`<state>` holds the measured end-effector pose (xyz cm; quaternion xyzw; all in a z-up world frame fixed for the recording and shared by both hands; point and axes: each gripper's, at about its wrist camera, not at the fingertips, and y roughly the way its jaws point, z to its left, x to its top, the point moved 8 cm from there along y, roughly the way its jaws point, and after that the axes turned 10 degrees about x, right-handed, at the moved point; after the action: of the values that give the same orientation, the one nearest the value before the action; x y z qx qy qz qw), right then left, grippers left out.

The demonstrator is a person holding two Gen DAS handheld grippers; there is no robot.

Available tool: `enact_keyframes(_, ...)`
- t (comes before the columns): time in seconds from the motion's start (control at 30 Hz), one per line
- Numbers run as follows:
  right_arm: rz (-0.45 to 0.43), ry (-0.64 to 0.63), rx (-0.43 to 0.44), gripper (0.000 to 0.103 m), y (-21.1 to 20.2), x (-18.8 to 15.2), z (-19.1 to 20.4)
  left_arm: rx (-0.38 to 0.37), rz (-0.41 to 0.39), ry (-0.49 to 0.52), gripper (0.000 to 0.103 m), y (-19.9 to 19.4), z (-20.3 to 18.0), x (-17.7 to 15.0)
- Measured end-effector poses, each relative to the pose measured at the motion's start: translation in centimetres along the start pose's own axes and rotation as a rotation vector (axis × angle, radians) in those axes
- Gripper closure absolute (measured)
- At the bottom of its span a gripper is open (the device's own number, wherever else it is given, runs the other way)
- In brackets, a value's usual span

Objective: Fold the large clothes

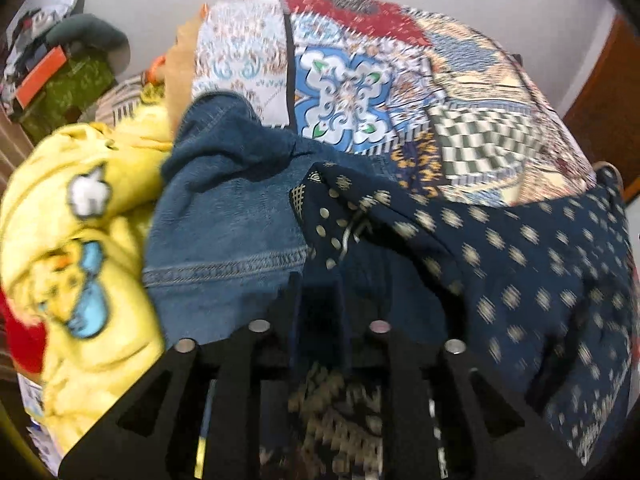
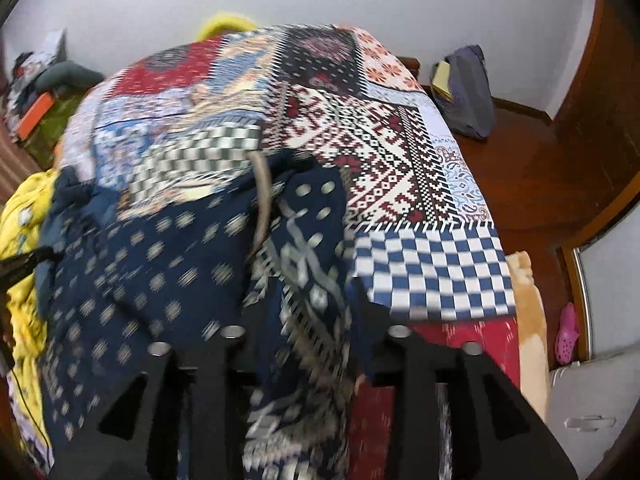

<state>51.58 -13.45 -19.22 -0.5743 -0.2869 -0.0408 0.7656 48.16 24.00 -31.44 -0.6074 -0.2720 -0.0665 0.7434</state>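
Both tongs grip the navy printed garment [image 1: 520, 248] and hold it over the bed [image 2: 432, 264], near its front edge: the left tongs [image 1: 320, 304] are clenched on a bunched edge, and the right tongs [image 2: 312, 320] seem clenched on its patterned border, though blur makes that less sure. This looks like the lifting-out step. Next, it needs spreading flat across the bed, clear of the jeans [image 1: 224, 216] and yellow garment [image 1: 80, 240] at the left edge.
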Motion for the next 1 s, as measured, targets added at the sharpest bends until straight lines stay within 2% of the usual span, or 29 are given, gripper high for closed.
enact_keyframes(0.03,-0.01,-0.012,0.002,0.054,-1.1,-0.5,0.5,-0.009,-0.015,0.011,0.068,-1.4,0.0,-0.4)
enact_keyframes(0.07,-0.019,-0.022,0.0,0.05,-2.0,-0.9,0.9,-0.015,-0.027,0.016,0.064,-2.3,-0.1,-0.6)
enact_keyframes(0.13,-0.042,-0.054,0.0,0.047,-4.2,-1.8,1.9,-0.033,-0.068,0.029,0.049,-5.2,-0.3,-1.4)
enact_keyframes(0.17,-0.051,-0.071,0.001,0.047,-5.3,-2.2,2.6,-0.041,-0.08,0.03,0.046,-6.2,-0.4,-1.7)
enact_keyframes(0.23,-0.058,-0.093,-0.003,0.045,-7.1,-3.2,3.5,-0.071,-0.094,0.026,0.028,-8.8,-0.4,-3.2)
enact_keyframes(0.3,-0.072,-0.11,-0.006,0.041,-8.8,-4.2,4.2,-0.096,-0.102,0.022,0.02,-10.7,-0.6,-4.6)
enact_keyframes(0.37,-0.092,-0.133,-0.001,0.034,-10.4,-5.2,5.0,-0.113,-0.106,0.031,0.02,-12.2,-0.6,-5.9)
enact_keyframes(0.6,-0.115,-0.164,0.044,0.033,-13.9,-10.0,7.0,-0.129,-0.099,0.053,0.02,-15.8,0.3,-11.6)
enact_keyframes(0.83,-0.061,-0.146,0.062,0.033,-13.7,-16.0,7.1,-0.181,0.009,0.012,0.02,-14.9,1.5,-18.1)
enact_keyframes(1.0,0.005,-0.097,0.086,0.033,-12.1,-19.8,6.2,-0.26,0.129,-0.043,0.02,-13.0,1.6,-23.8)
